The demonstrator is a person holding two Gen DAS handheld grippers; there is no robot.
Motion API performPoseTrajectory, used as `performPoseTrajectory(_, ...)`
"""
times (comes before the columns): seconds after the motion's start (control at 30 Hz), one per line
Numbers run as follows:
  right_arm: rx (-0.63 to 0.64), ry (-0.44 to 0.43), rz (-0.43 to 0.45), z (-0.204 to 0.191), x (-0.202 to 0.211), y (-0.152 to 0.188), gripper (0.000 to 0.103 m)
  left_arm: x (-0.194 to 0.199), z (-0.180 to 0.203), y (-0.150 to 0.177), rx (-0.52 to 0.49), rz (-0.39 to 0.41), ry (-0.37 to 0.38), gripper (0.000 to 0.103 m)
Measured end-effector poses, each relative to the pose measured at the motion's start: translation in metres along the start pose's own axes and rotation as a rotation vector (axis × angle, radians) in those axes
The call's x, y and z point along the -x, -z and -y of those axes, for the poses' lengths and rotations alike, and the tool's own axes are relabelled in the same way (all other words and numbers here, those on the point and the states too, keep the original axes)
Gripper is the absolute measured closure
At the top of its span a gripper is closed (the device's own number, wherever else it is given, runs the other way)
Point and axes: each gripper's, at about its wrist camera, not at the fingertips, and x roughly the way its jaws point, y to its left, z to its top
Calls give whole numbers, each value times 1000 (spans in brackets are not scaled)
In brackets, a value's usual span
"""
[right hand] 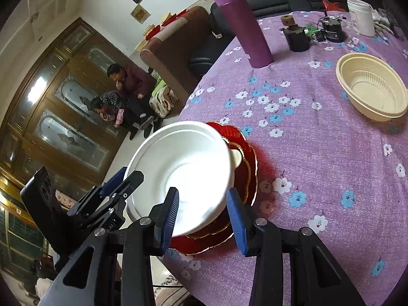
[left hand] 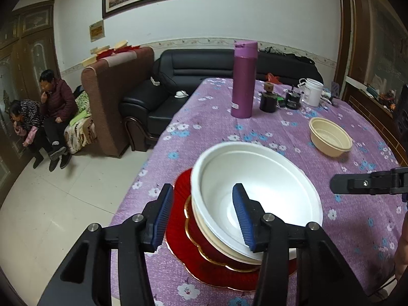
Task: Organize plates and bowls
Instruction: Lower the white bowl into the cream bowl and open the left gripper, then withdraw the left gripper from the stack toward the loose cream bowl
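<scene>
While both grippers, left gripper and right gripper, gape loose around the stacked white bowl, the cream bowl waits alone.

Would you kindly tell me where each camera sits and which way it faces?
Left wrist: on the left gripper, looking down at the white bowl on red plates; jaws open astride its rim, right gripper at the edge.
Right wrist: on the right gripper, facing the same bowl; jaws open, left gripper beside.
Shared: bowl, beige bowl, flask.
</scene>
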Motion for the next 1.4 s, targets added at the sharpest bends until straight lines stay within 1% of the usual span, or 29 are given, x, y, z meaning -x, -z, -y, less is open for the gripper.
performPoseTrajectory(0.13, -25, -16, 19, 11, 11, 0, 60, 9, 0, -7, 18, 29, 3, 56)
performPoseTrajectory(0.27, -61, -16, 60, 29, 30, -2, 60, 25, 15, -17, -4, 70, 36, 56)
performPoseTrajectory(0.33, -90, -15, 87, 43, 41, -4, 60, 30, 29, -21, -33, 78, 70, 56)
performPoseTrajectory(0.43, -139, -8, 130, 65, 59, -6, 60, 32, 58, -24, -81, 67, 137, 56)
performPoseTrajectory(0.53, -187, 23, 180, 88, 79, -7, 60, 28, 94, -21, -137, 33, 220, 55)
performPoseTrajectory(0.57, -210, 28, 197, 98, 86, -6, 60, 24, 112, -18, -163, 10, 261, 55)
performPoseTrajectory(0.63, -247, 46, 226, 115, 99, -5, 60, 16, 136, -11, -193, -23, 307, 51)
performPoseTrajectory(0.73, -305, 83, 274, 143, 119, -3, 60, -10, 185, 6, -253, -107, 374, 50)
performPoseTrajectory(0.8, -340, 119, 296, 162, 131, -3, 61, -29, 210, 17, -282, -150, 398, 50)
performPoseTrajectory(0.87, -380, 129, 308, 179, 139, -2, 61, -52, 234, 28, -318, -192, 386, 50)
performPoseTrajectory(0.93, -398, 150, 313, 191, 144, -1, 61, -67, 244, 31, -327, -212, 370, 50)
performPoseTrajectory(0.97, -408, 158, 313, 195, 145, -2, 61, -78, 247, 32, -317, -234, 364, 50)
performPoseTrajectory(1.0, -419, 158, 313, 200, 146, -2, 61, -90, 249, 30, -292, -261, 379, 50)
performPoseTrajectory(1.03, -423, 162, 312, 204, 146, -4, 61, -97, 250, 28, -279, -269, 379, 50)
performPoseTrajectory(1.1, -427, 188, 310, 210, 145, -11, 61, -113, 251, 23, -251, -278, 345, 51)
performPoseTrajectory(1.2, -444, 210, 312, 219, 140, -24, 61, -126, 249, 20, -224, -265, 301, 50)
performPoseTrajectory(1.27, -457, 231, 299, 229, 133, -36, 61, -126, 250, 19, -217, -260, 306, 50)
performPoseTrajectory(1.4, -485, 219, 274, 245, 110, -58, 61, -125, 250, 20, -219, -264, 311, 47)
